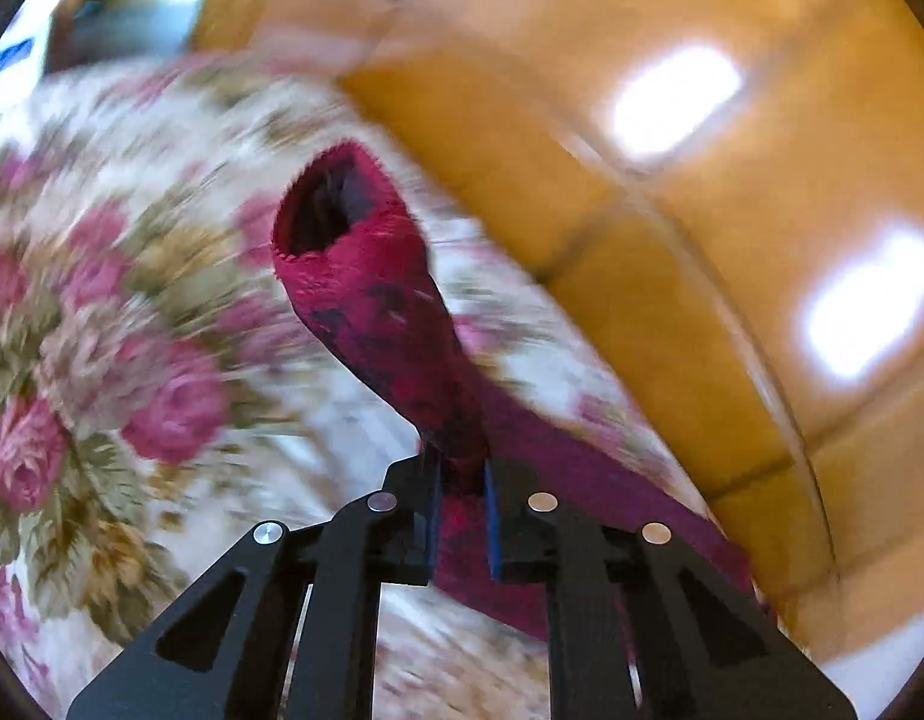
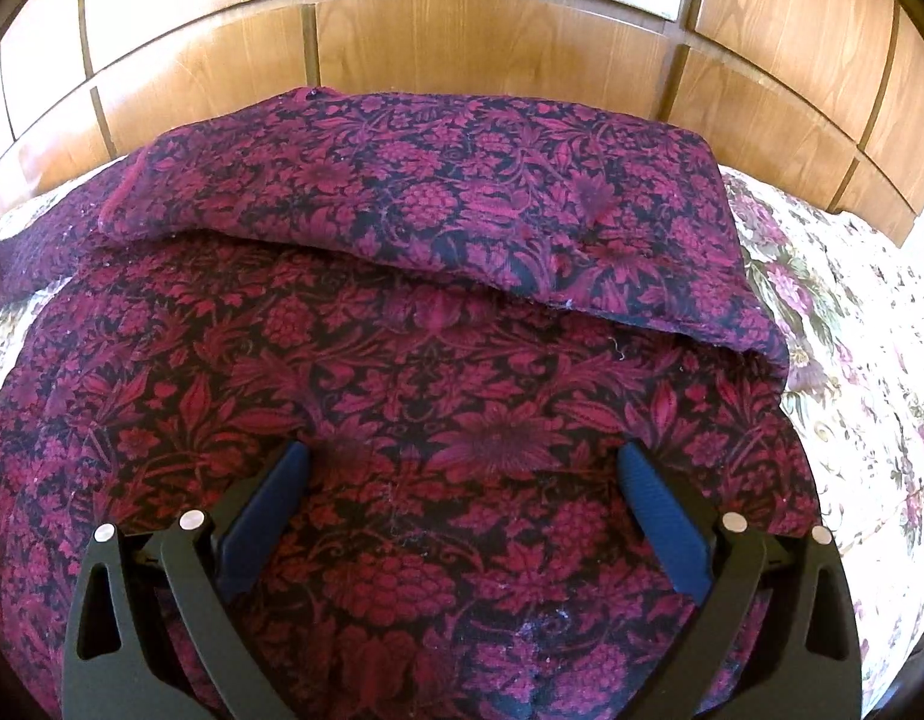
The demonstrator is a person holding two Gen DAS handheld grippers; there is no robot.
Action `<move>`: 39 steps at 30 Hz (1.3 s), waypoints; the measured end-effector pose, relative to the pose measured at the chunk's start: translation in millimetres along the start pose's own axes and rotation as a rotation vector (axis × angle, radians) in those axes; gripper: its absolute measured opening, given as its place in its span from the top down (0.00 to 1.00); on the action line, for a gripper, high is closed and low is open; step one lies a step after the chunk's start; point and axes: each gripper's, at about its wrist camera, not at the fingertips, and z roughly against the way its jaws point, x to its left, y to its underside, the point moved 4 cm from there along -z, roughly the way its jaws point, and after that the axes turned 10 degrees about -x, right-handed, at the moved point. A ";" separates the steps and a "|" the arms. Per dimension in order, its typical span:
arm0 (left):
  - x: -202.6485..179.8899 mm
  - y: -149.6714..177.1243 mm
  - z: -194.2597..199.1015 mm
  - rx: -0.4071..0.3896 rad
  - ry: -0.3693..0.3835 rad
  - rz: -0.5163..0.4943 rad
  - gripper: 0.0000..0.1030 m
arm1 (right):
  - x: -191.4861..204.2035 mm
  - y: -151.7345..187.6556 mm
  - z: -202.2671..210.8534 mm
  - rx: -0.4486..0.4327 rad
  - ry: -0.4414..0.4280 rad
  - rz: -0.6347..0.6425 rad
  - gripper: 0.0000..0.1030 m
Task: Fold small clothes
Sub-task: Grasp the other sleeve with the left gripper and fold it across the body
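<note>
- The red and dark flowery garment (image 2: pixel 402 420) is lying spread out on the flowery bed cover (image 2: pixel 870 396), and its far part (image 2: pixel 438 204) is already lying folded over the rest.
- One end of it, a sleeve (image 1: pixel 366 276) that looks like a tube with an open mouth, is sticking up off the bed in the left wrist view.
- The left gripper (image 1: pixel 462 516) is squeezing that sleeve tight. The blue pads (image 1: pixel 492 528) are pressing the cloth from both sides, so the sleeve is being held.
- That view is blurry, so the left hand is probably moving with the sleeve.
- The right gripper (image 2: pixel 462 468) is hanging just over the middle of the garment with its fingers (image 2: pixel 660 516) spread wide. Nothing is being pinched between them.
- I think the step now is folding the sleeve in. The sleeve is being lifted so it can go across the body of the garment.
- The next move is asking for a gentle carry. The sleeve should be laid flat on the body, with no twist in it, and only then let go.
- The right gripper could be pressing the cloth down so the garment is not sliding along.
- Behind the bed, the wooden headboard (image 2: pixel 462 42) is standing with its shiny panels.
</note>
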 end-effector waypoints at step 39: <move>-149.3 202.5 52.1 0.224 0.329 -0.469 0.31 | 39.0 -63.4 11.4 -0.035 -0.308 -0.220 0.35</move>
